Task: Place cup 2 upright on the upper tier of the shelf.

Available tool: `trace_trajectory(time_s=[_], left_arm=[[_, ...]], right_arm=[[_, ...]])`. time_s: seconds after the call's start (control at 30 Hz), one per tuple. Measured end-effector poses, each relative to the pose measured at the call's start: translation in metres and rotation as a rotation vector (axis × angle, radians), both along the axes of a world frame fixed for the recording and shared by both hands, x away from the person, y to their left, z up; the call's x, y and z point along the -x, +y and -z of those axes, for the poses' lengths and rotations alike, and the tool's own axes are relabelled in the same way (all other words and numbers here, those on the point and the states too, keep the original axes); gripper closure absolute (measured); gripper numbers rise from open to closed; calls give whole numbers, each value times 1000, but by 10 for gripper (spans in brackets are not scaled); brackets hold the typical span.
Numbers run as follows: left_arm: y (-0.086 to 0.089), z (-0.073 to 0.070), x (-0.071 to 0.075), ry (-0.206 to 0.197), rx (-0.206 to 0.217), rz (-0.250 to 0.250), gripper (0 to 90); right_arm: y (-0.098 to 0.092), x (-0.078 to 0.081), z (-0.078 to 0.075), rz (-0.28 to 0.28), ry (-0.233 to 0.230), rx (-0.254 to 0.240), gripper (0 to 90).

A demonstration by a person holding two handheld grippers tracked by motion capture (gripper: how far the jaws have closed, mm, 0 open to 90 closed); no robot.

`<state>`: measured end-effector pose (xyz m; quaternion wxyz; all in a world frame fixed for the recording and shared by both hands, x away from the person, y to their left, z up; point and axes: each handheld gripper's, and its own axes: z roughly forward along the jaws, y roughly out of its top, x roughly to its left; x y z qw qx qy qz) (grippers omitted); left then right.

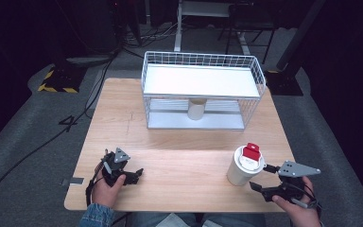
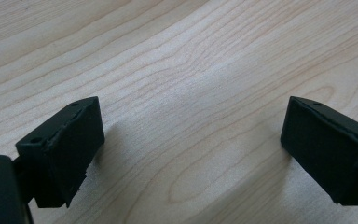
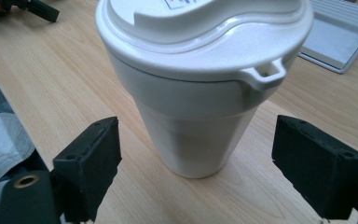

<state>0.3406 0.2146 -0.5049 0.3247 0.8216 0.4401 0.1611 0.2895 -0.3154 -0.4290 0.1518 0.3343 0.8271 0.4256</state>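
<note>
White lidded cup (image 1: 244,166) w/ red tag on top stands upright on table (image 1: 179,142), front right, well in front of wire rack (image 1: 201,90). R gripper (image 1: 263,177) just beside cup; jaws apart, cup ahead of them, not touched. L gripper (image 1: 134,174) front left, jaws wide, nothing between.

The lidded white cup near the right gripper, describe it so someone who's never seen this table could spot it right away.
On the light wooden table, look to the near right corner, in front of the white wire basket shelf. There a tall white tapered cup with a white lid stands upright, next to the right gripper. Unlike the plain white cup under the shelf, it carries a red tag on its lid.
</note>
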Motion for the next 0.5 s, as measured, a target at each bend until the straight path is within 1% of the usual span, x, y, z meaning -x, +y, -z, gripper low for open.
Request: trace_trajectory(time_s=[0.1,0.17,0.23,0.27,0.33,0.43,0.47,0.5], left_arm=[[0,0,0,0,0,0,66],[0,0,0,0,0,0,66],[0,0,0,0,1,-1,66],[0,0,0,0,0,0,66],[0,0,0,0,0,0,66],[0,0,0,0,-1,0,66],[0,0,0,0,-1,0,66],[0,0,0,0,0,0,66]], right_arm=[[5,-1,5,6,-2,-10,158],[11,-4,11,3,0,-24,158],[14,-6,14,18,-3,-24,156],[15,-7,15,26,-5,-22,154],[16,-10,19,37,-17,-35,156],[16,-13,23,45,-11,-43,153],[17,-16,28,44,-12,-59,143],[17,-16,29,44,-14,-66,140]])
